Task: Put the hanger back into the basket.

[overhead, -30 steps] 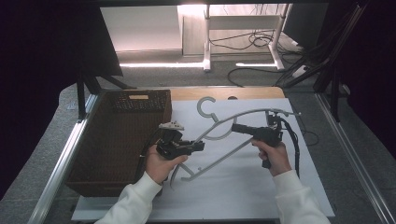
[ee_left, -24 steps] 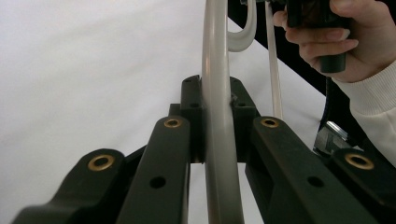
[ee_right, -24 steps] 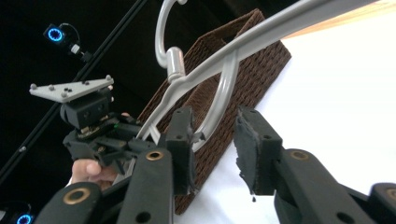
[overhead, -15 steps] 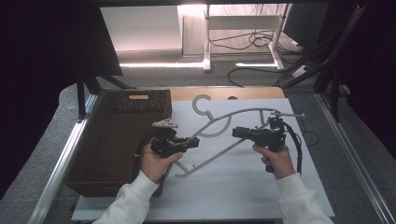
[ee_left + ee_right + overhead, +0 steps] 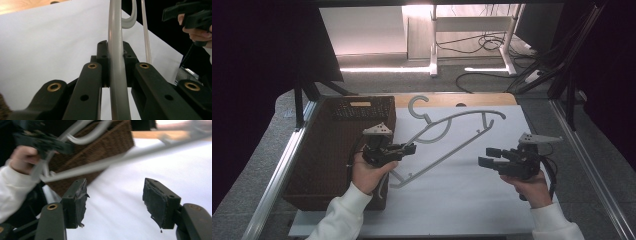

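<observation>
White sheeting [image 5: 452, 200] covers the table. Grey hanger [image 5: 447, 135] lies slanted across its middle, hook far, beside the brown wicker basket [image 5: 332, 150] at left. Left gripper [image 5: 404, 149] is clamped on the hanger's lower arm. Right gripper [image 5: 484, 156], just opening, stands apart, jaws wide and empty.

Dim room, cables [image 5: 472, 46] on floor [image 5: 422, 80]

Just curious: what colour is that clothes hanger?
Light grey hanger, clearest in the high view.
</observation>
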`<state>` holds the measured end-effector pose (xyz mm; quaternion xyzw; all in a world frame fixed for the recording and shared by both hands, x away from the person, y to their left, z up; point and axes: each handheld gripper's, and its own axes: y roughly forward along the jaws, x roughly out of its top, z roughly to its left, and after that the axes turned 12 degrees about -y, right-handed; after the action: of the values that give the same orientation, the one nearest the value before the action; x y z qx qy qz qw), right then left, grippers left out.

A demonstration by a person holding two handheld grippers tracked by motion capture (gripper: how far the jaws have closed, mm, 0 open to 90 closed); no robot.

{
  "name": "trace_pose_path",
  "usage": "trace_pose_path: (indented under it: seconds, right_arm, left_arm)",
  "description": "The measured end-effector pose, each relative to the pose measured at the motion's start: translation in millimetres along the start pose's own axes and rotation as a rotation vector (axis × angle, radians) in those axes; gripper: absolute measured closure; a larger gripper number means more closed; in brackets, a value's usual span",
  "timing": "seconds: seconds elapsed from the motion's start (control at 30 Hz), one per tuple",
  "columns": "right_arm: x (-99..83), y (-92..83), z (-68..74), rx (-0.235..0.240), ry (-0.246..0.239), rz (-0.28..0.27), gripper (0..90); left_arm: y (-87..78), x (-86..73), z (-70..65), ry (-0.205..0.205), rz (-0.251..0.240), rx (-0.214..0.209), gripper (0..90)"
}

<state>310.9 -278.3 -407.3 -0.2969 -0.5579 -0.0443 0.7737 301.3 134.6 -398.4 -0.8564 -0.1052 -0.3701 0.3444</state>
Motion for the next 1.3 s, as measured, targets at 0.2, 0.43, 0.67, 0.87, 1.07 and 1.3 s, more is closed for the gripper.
trace_pose_path:
  seconds: [0.2, 0.43, 0.67, 0.87, 1.07, 1.3]
  right_arm:
    - [-16.4, -10.9, -10.4, -0.047, 0.021, 0.027, 29.8]
    - [-28.5, -12.2, -17.1, -0.135, 0.012, 0.087, 17.5]
    - [-32.9, -8.7, -20.1, -0.138, 0.017, 0.114, 17.2]
    - [-35.3, -4.4, -19.8, -0.152, 0.0, 0.159, 16.0]
    - [-37.8, -1.1, -19.5, -0.185, -0.026, 0.196, 14.4]
    - [-40.2, -0.3, -20.9, -0.209, -0.028, 0.216, 12.4]
  left_arm:
    - [-21.3, 2.0, 6.0, 0.007, -0.028, 0.025, 81.6]
    - [-44.6, 2.2, 17.0, 0.01, -0.054, 0.058, 81.6]
    - [-65.7, 0.7, 28.6, 0.006, -0.081, 0.077, 81.6]
    - [-88.0, -3.4, 41.8, -0.002, -0.106, 0.111, 81.6]
    - [-116.7, -9.8, 59.9, -0.023, -0.136, 0.15, 81.6]
    - [-143.7, -17.1, 77.6, -0.043, -0.158, 0.211, 81.6]
